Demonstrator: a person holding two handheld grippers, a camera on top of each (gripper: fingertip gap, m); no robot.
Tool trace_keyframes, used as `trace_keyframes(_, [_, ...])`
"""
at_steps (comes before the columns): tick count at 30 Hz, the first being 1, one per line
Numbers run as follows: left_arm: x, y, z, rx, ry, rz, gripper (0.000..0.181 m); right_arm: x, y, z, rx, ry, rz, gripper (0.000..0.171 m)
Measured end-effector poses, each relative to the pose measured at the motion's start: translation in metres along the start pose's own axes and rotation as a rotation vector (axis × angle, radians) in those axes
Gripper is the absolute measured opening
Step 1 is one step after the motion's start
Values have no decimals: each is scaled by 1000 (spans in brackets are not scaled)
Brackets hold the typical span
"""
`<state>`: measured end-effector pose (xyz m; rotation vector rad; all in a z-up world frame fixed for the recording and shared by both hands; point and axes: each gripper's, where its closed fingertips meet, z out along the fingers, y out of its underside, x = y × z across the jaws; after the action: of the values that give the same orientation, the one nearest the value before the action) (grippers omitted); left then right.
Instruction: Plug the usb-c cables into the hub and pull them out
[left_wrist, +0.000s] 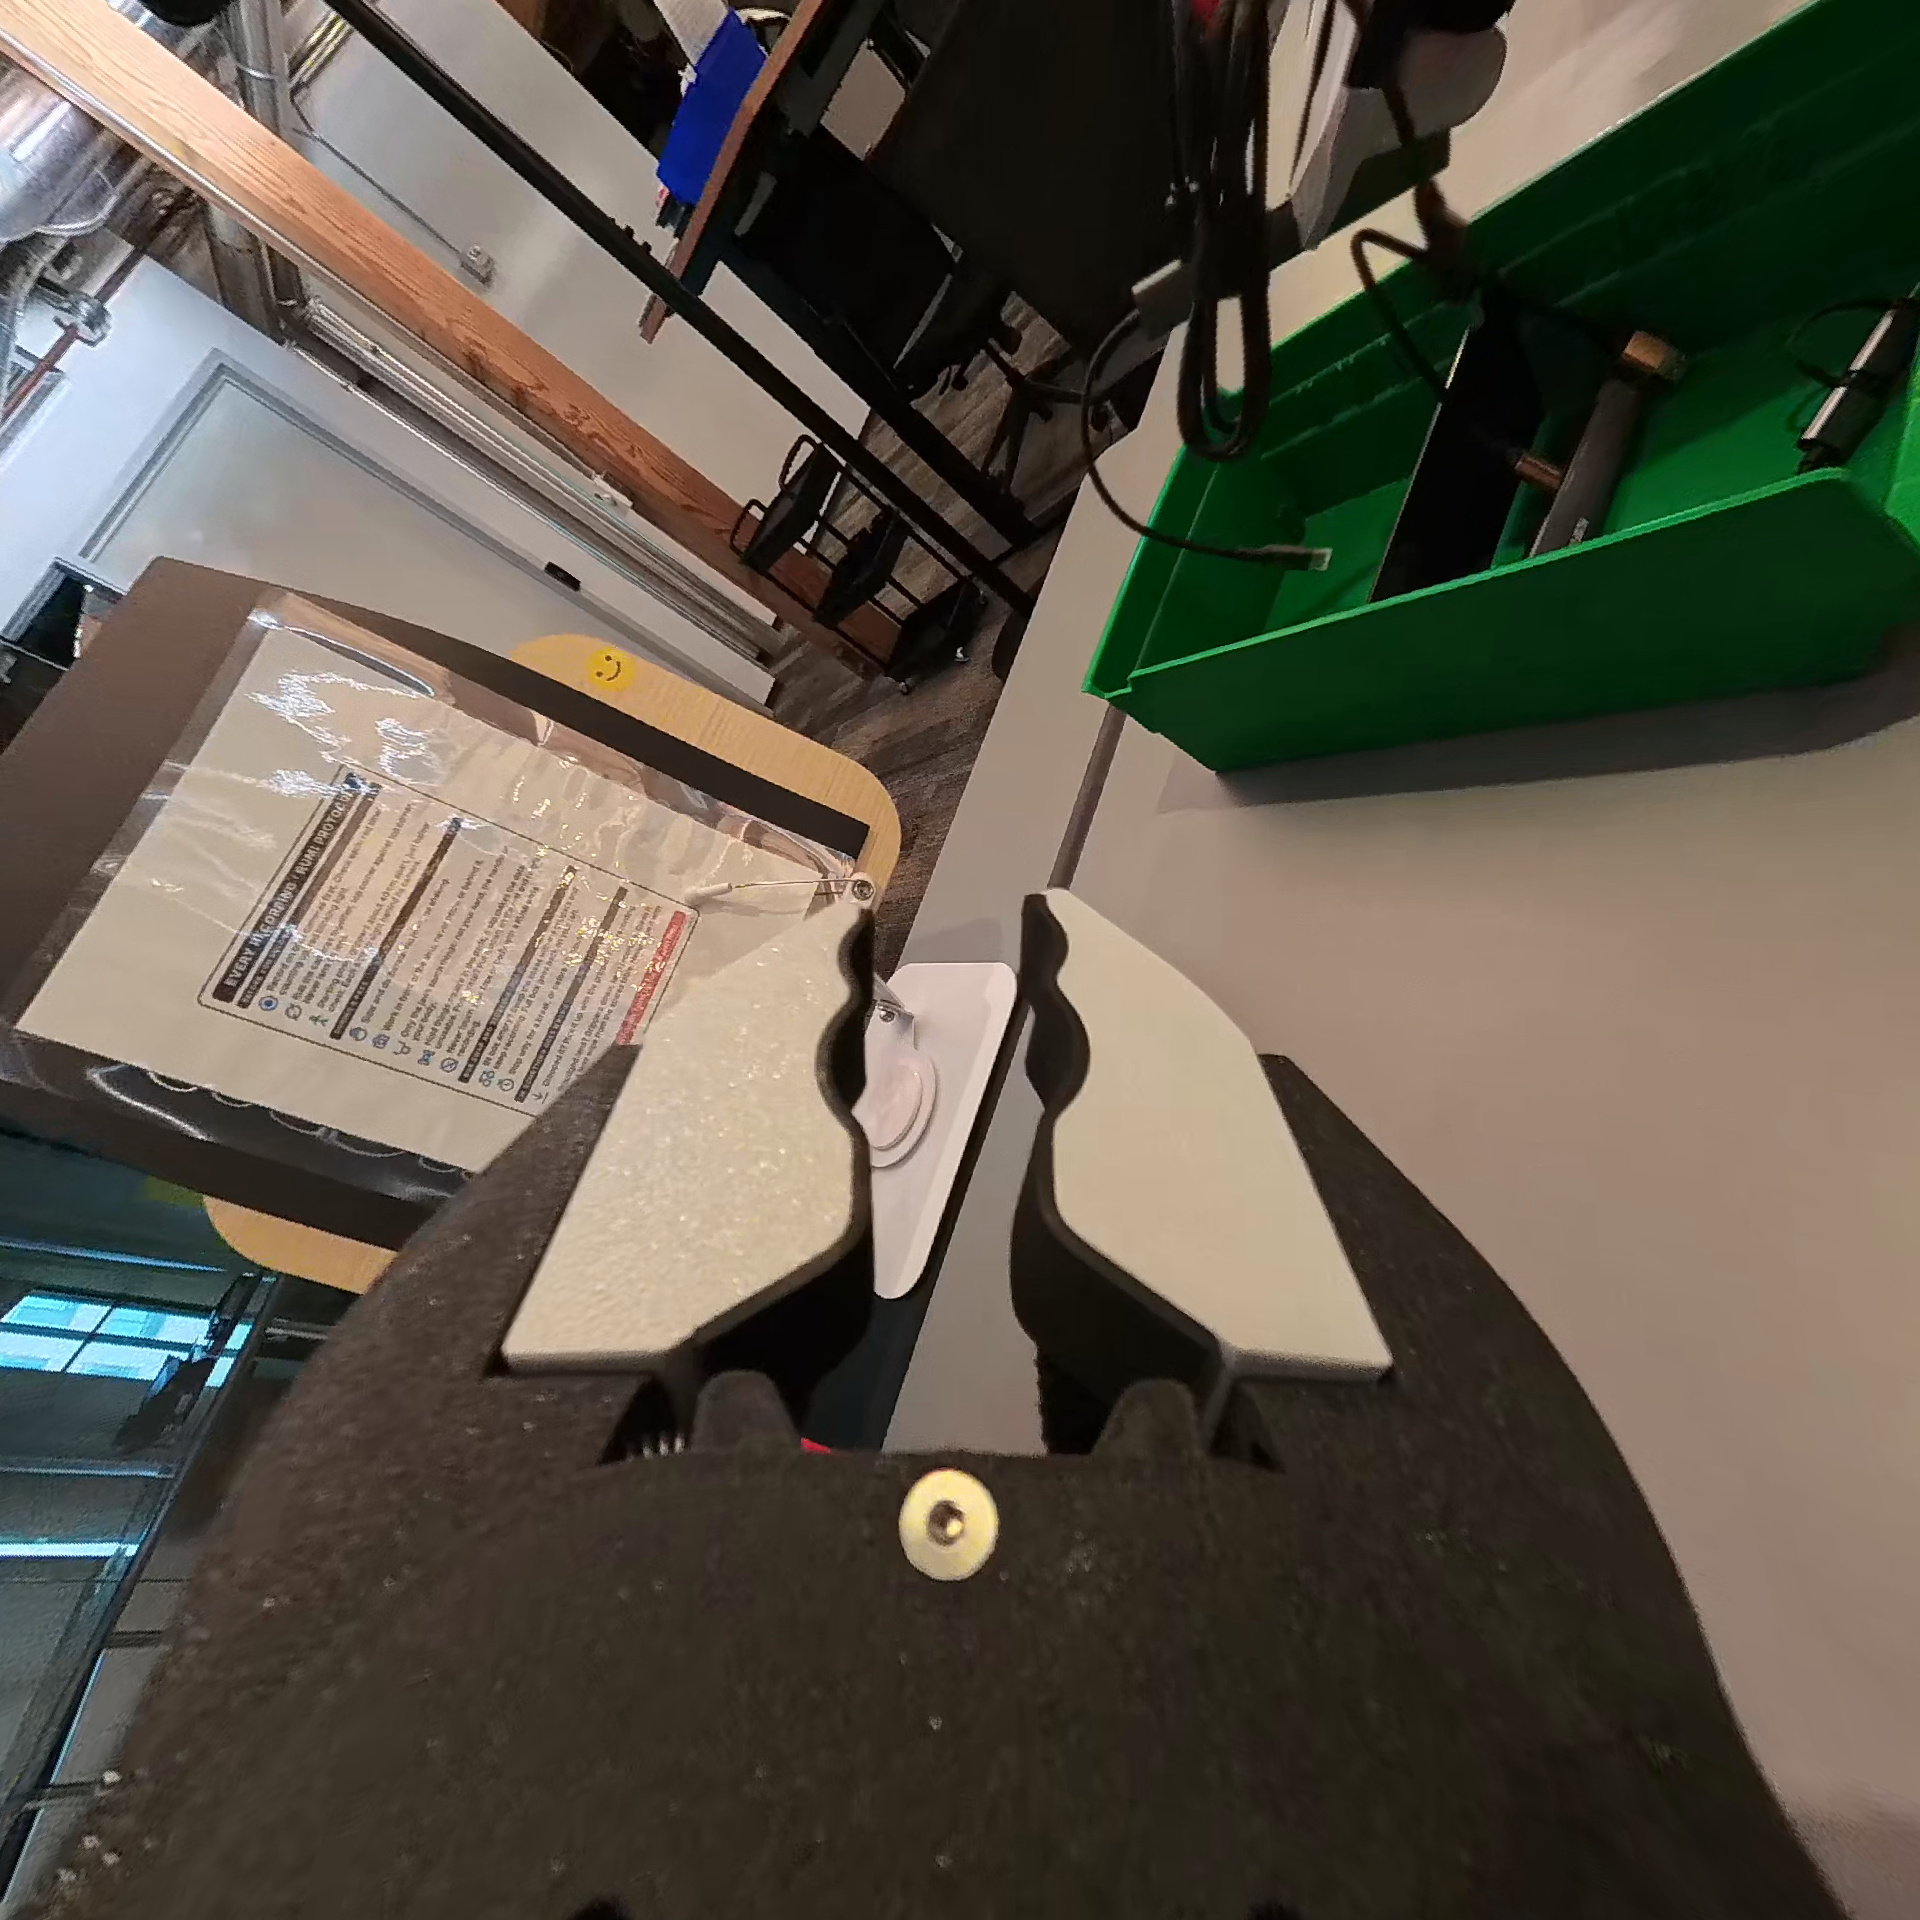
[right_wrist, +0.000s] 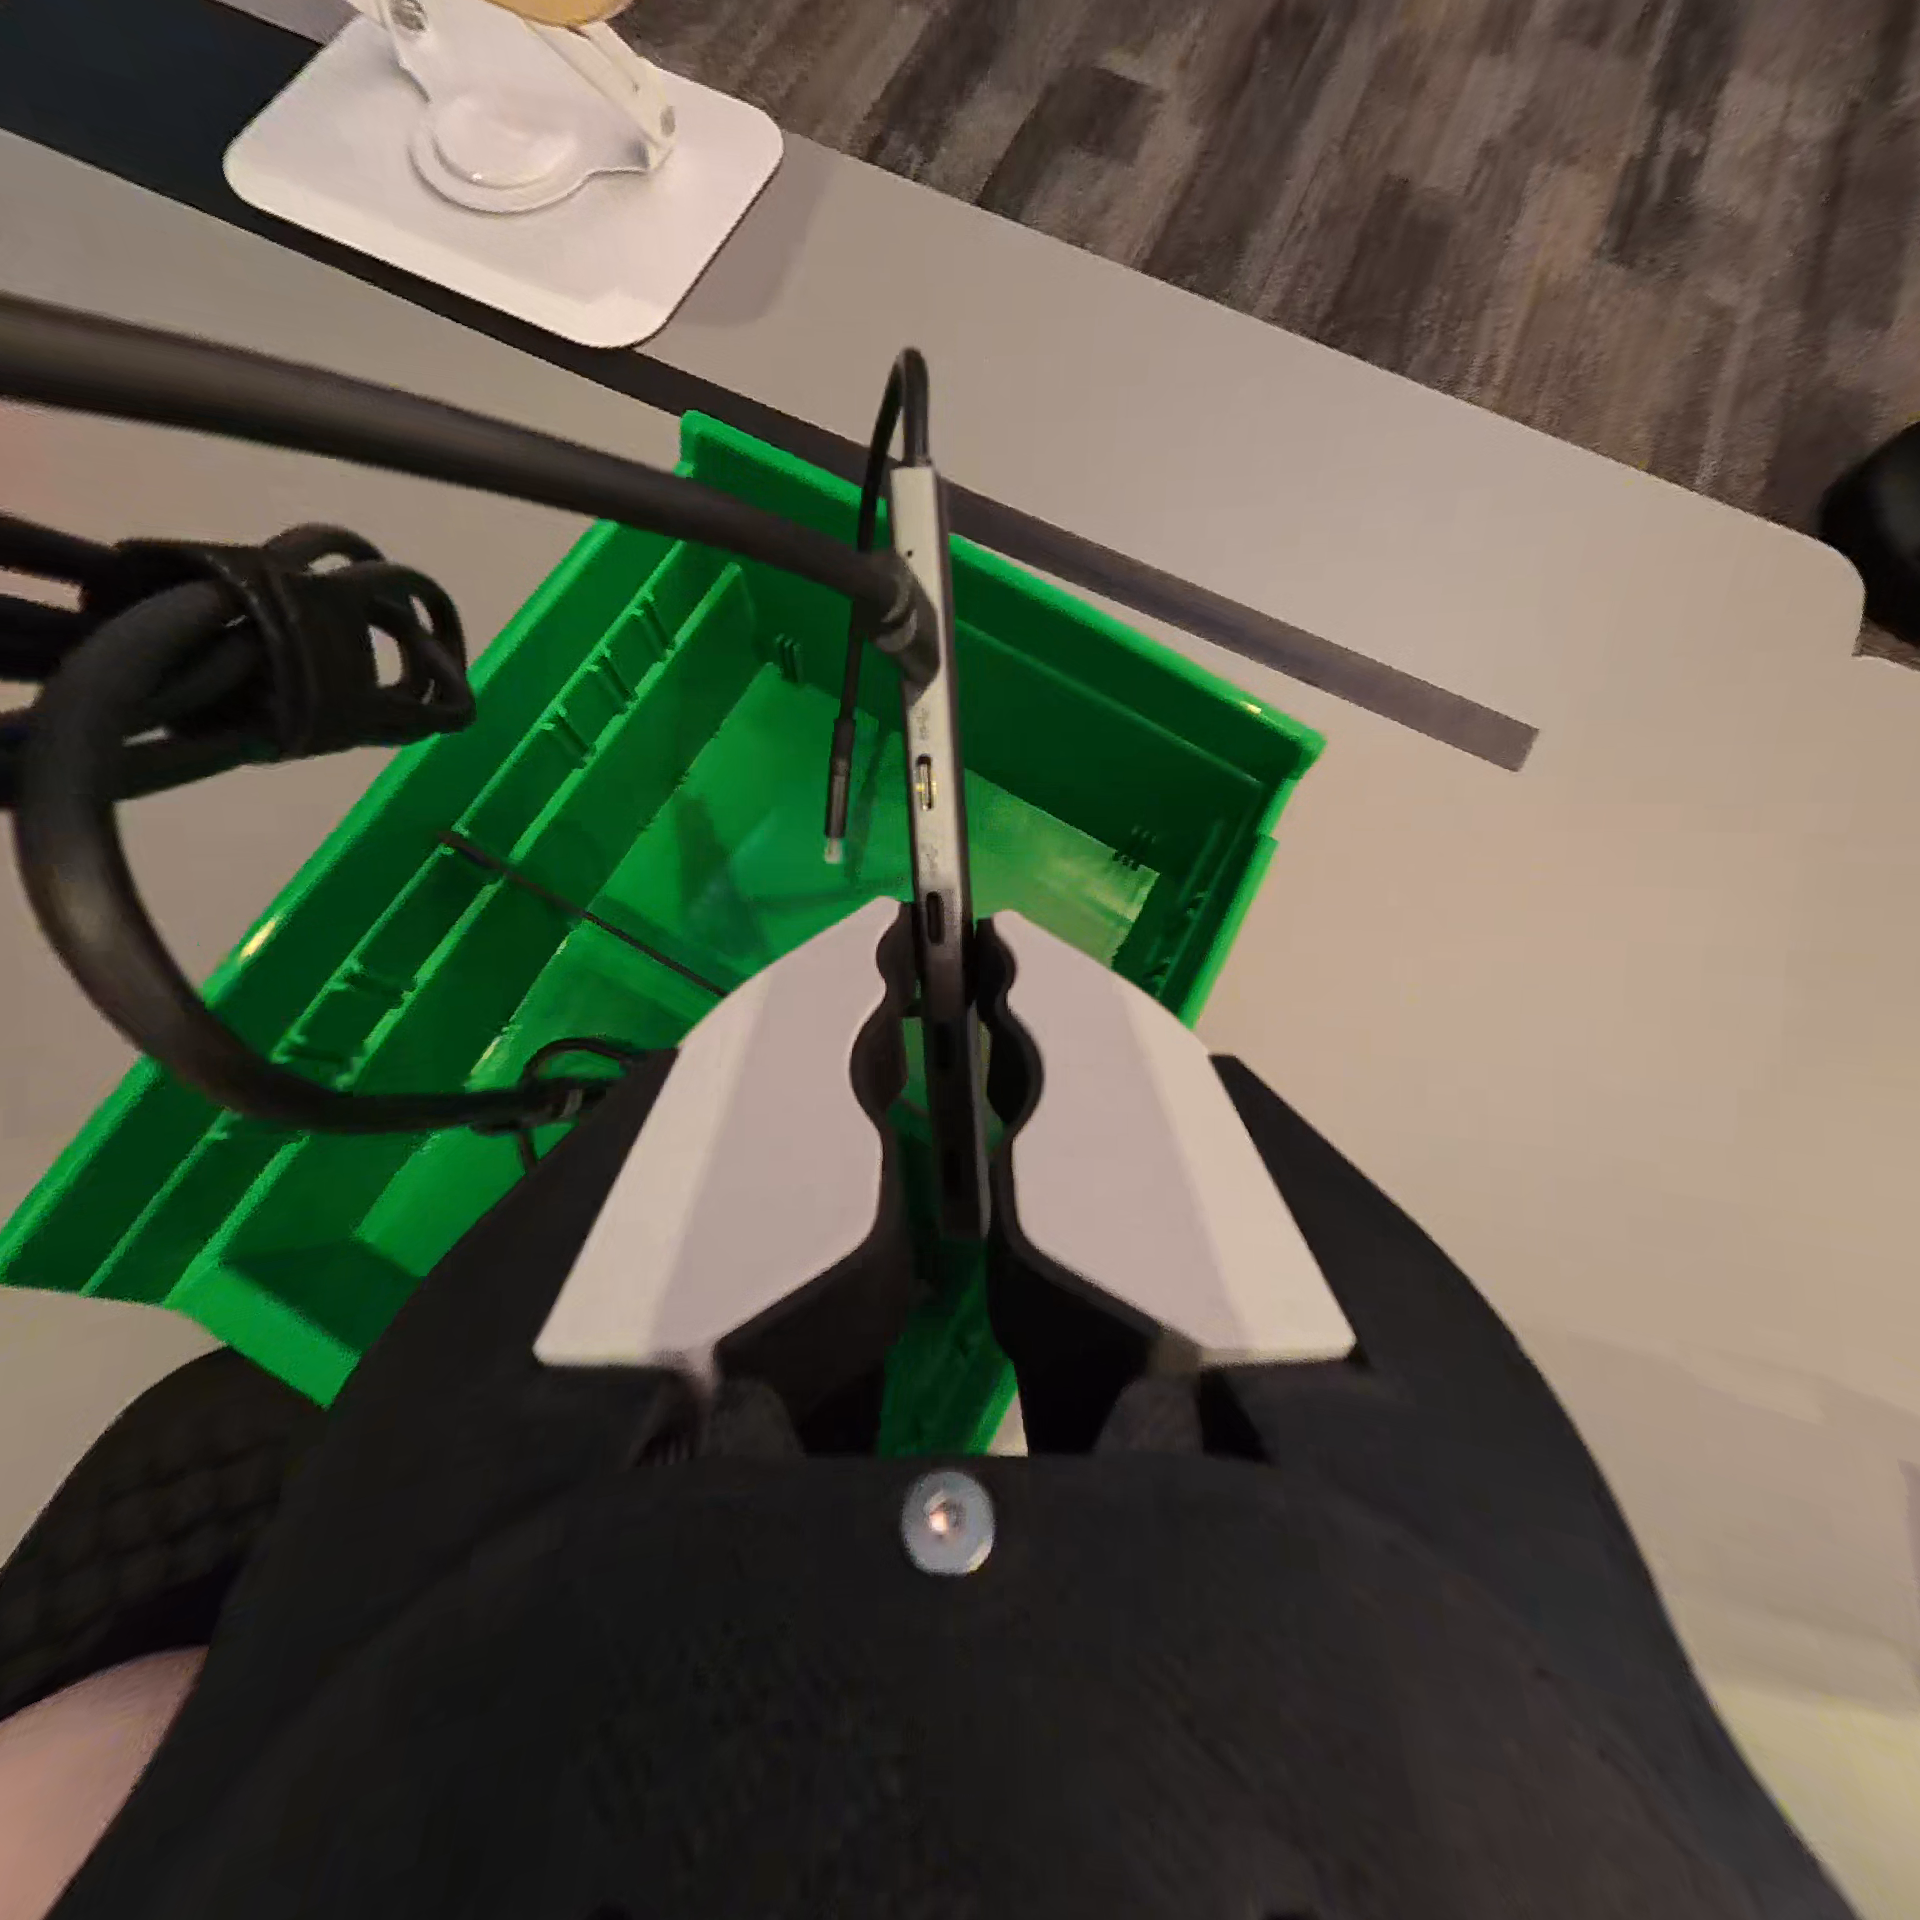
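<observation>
My right gripper (right_wrist: 943, 935) is shut on a slim grey USB hub (right_wrist: 935, 810), held edge-on above the green bin (right_wrist: 582, 727). A thick black cable (right_wrist: 436, 442) is plugged into the hub's side partway up. The hub's own thin lead (right_wrist: 854, 665) loops from its far end and dangles with its plug free. The rest of the thick cable hangs in a tied bundle (right_wrist: 260, 644) at the left. My left gripper (left_wrist: 948, 935) is open and empty over the table edge, well away from the hub. In the left wrist view the black cables (left_wrist: 1226, 260) hang at the top right.
The green bin (left_wrist: 1558, 644) stands on the grey table (left_wrist: 1507, 1039) with a black divider and several items inside. A white stand base (left_wrist: 956, 1049) sits at the table edge beyond my left fingers; it also shows in the right wrist view (right_wrist: 499, 208). A laminated sheet (left_wrist: 416, 904) stands to the left.
</observation>
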<state>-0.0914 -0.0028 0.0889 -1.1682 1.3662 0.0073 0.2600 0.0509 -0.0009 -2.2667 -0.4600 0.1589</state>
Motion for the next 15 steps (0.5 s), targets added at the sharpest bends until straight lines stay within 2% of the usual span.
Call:
trace_keyframes(1, [1,0,1,-3,6,-1,26,-3,1,1,-9,-26,34,11])
trace_keyframes(3, [4,1,2,-11,17,3,26,-12,11,9,-86,-104,147,11])
trace_keyframes(7, [11,1,6,-25,42,19,26,-9,15,36,-178,-128,271,11])
trace_keyframes(12, [20,4,13,-53,76,39,26,-18,-5,52,-175,-92,138,12])
trace_keyframes(15, [24,3,15,-55,88,42,26,-23,0,71,-225,-116,94,12])
